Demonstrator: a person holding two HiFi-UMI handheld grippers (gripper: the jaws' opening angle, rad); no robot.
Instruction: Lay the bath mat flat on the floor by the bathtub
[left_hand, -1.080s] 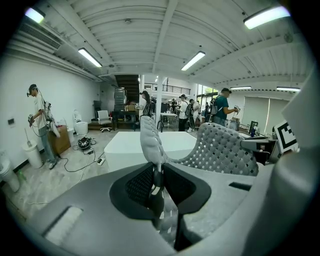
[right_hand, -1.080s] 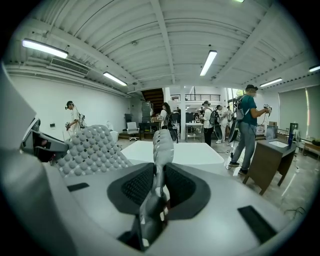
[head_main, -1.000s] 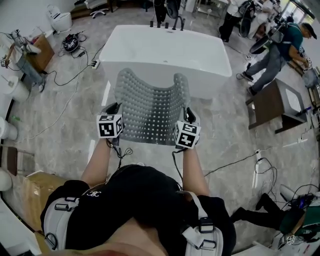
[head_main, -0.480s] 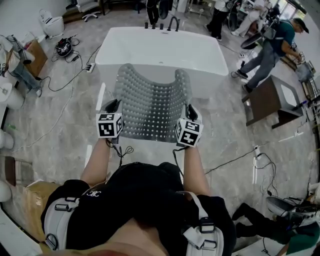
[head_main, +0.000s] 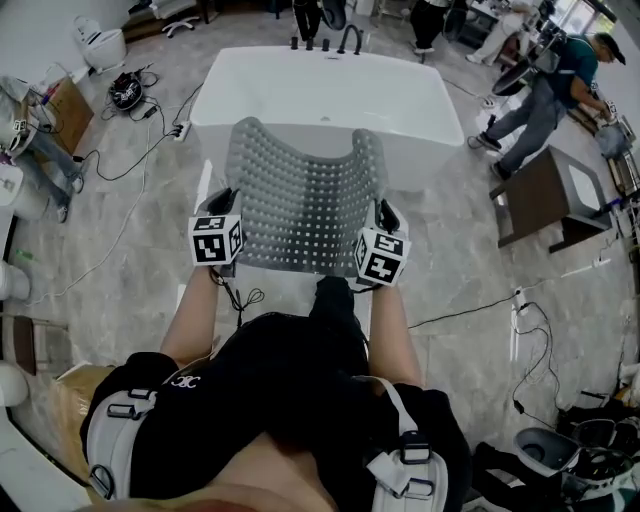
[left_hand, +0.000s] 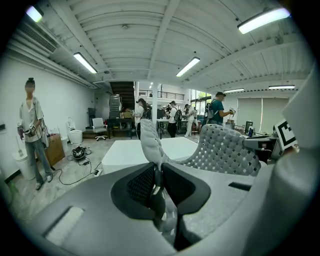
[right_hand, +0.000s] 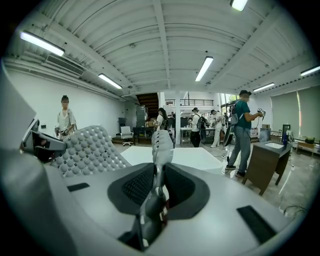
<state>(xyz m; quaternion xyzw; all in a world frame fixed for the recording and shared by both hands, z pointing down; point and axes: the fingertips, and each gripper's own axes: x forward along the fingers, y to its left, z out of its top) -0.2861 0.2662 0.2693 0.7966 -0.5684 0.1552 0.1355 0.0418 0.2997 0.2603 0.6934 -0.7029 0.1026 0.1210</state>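
Note:
The grey perforated bath mat (head_main: 300, 200) hangs in the air between both grippers, sagging in the middle, its far corners curling up in front of the white bathtub (head_main: 320, 90). My left gripper (head_main: 228, 203) pinches the mat's near left edge; its jaws are closing, with the mat's edge (left_hand: 150, 142) between the pads. On the near right edge my right gripper (head_main: 381, 213) is shut, and the mat (right_hand: 161, 142) rises straight out of its jaws. The mat's nubbed surface (left_hand: 227, 150) spans across toward the other gripper.
Marble floor (head_main: 130, 250) lies between me and the tub, with cables (head_main: 130, 150) at the left and another cable (head_main: 470, 315) at the right. A brown side table (head_main: 540, 205) and a person (head_main: 545, 95) stand at the right. A toilet (head_main: 100, 45) stands at the far left.
Both grippers have lifted the mat slightly and carried it toward the tub, so it overlaps the tub's near rim. My leg now shows under the mat's near edge.

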